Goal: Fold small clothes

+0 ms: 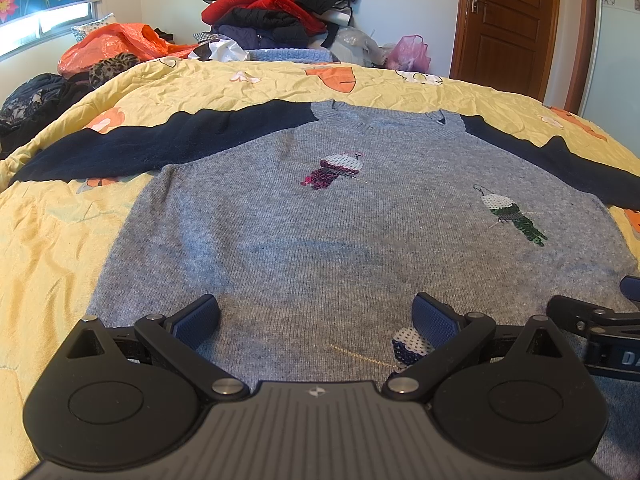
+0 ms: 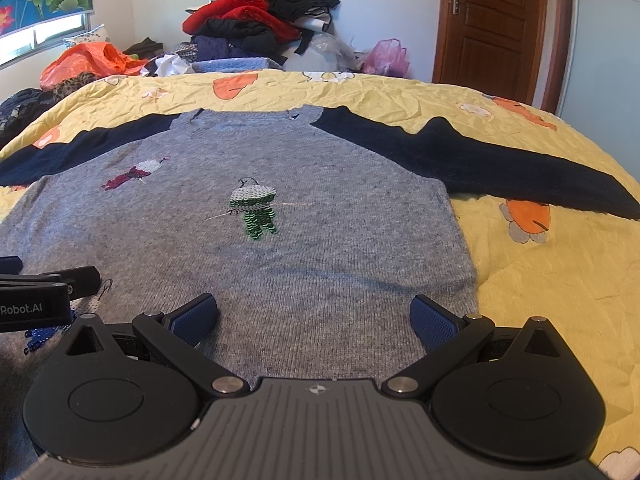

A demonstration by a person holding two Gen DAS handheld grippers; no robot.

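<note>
A small grey knit sweater (image 1: 320, 232) with navy sleeves and sequin bird patches lies flat, face up, on a yellow floral bedspread (image 1: 52, 220), neck away from me, both sleeves spread out sideways. It also shows in the right wrist view (image 2: 280, 264). My left gripper (image 1: 316, 320) is open and empty, low over the sweater's near hem, left of middle. My right gripper (image 2: 314, 318) is open and empty over the hem's right part. Each gripper shows at the edge of the other's view: the right one (image 1: 592, 320) and the left one (image 2: 44, 284).
A tall heap of red and black clothes (image 1: 280, 8) stands beyond the bed's far edge, with an orange plastic bag (image 1: 116, 44) and dark garments at the far left. A pink bag (image 1: 408, 54) and a brown wooden door (image 1: 508, 24) are at the far right.
</note>
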